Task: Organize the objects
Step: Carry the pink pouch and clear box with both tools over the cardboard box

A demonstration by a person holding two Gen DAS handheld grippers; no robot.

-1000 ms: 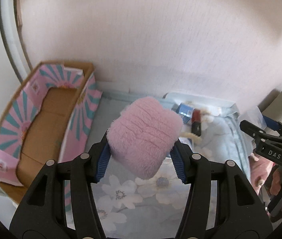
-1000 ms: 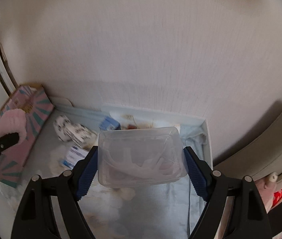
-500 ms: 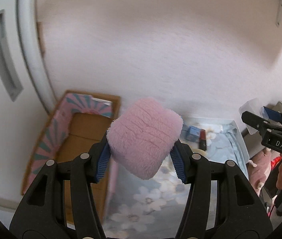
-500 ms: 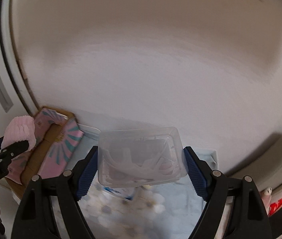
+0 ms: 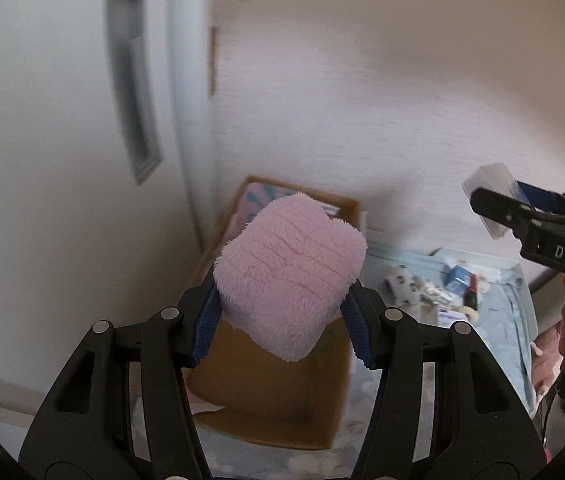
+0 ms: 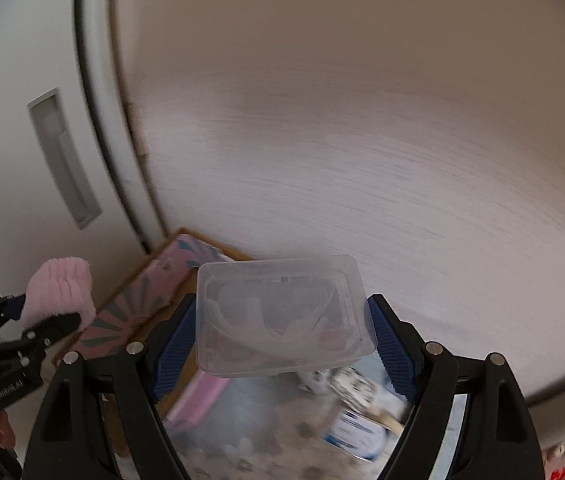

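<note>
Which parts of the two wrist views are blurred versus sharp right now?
Left wrist view: the left gripper and pink fluffy pouch are sharp; the wall, door and cardboard box are soft, with fisheye bending at the edges. Right wrist view: the right gripper and clear plastic box are crisp; the wall streaks with motion blur and the items on the floral cloth smear.

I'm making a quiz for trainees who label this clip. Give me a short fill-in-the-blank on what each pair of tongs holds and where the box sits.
1. The left tongs are shut on a fluffy item whose colour is ____.
2. The right tongs grip a lidded plastic container that is ____, so its contents show.
3. The open cardboard box shows directly below the ____ tongs.

Missing words: pink; clear; left
</note>
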